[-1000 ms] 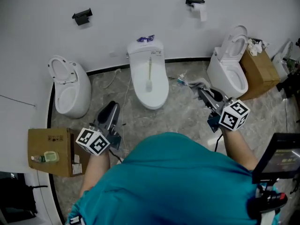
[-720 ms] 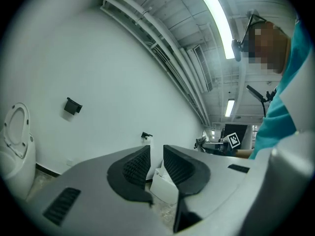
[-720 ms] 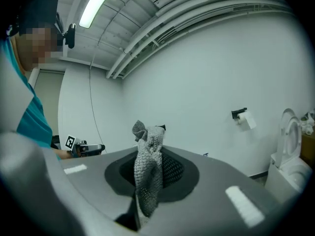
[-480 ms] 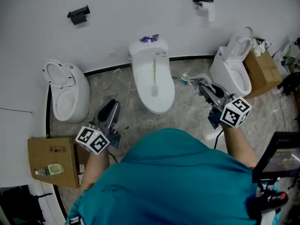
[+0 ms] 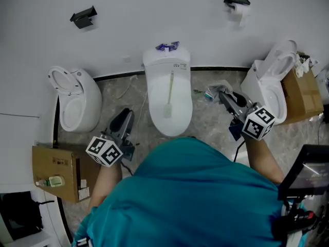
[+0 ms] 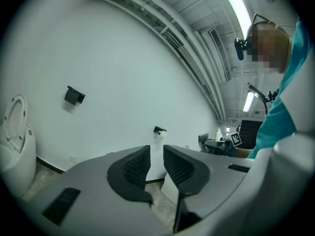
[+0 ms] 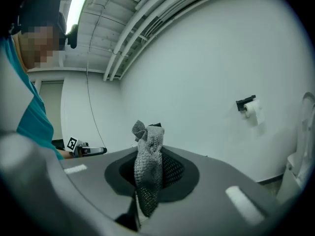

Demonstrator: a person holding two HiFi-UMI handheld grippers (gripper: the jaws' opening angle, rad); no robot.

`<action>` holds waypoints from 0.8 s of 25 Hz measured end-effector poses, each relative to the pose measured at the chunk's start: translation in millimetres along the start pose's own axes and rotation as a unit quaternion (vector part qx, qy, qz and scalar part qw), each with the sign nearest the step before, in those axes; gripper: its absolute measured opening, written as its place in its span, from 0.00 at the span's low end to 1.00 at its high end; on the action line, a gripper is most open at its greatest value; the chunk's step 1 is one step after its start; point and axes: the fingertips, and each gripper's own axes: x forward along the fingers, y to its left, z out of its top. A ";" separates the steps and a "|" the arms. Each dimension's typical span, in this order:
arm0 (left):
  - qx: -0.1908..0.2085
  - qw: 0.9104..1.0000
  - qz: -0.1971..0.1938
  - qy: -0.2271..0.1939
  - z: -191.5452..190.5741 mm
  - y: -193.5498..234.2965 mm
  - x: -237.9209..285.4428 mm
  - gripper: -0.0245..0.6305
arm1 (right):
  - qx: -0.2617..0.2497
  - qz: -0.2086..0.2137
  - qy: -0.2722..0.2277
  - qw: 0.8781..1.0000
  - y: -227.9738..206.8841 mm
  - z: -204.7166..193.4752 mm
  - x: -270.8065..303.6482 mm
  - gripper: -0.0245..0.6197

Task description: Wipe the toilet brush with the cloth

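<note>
Nearer now to toilet brush (image 5: 168, 94) — lies handle-away between left gripper (image 5: 126, 118), barely parted and empty, and right gripper (image 5: 224, 94), clamping cloth (image 5: 216, 88).

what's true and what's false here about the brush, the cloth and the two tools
1. The toilet brush lies on the closed lid of the middle toilet. True.
2. The left tool holds the cloth. False: the cloth is clamped in the right tool; the left tool is empty, its jaws slightly apart.
3. The cloth is touching the toilet brush. False: they are apart, with the right tool off to one side of the middle toilet.
4. The left toilet has its lid up. True.
</note>
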 end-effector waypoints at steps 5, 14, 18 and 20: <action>-0.007 0.999 0.046 0.019 -28.3 -9.1 67.0 0.14 | -0.003 0.046 0.011 0.999 -68.2 20.6 10.0 0.09; -0.052 0.987 0.106 0.106 -83.7 52.6 123.0 0.21 | 0.031 0.060 0.046 0.997 -135.6 5.6 78.5 0.09; -0.058 0.985 0.093 0.137 -108.9 68.1 134.4 0.24 | 0.036 0.049 0.035 0.998 -137.4 4.2 87.7 0.09; -0.060 0.983 0.078 0.155 -121.6 70.8 141.5 0.25 | 0.032 0.038 0.029 0.998 -138.0 4.7 90.2 0.09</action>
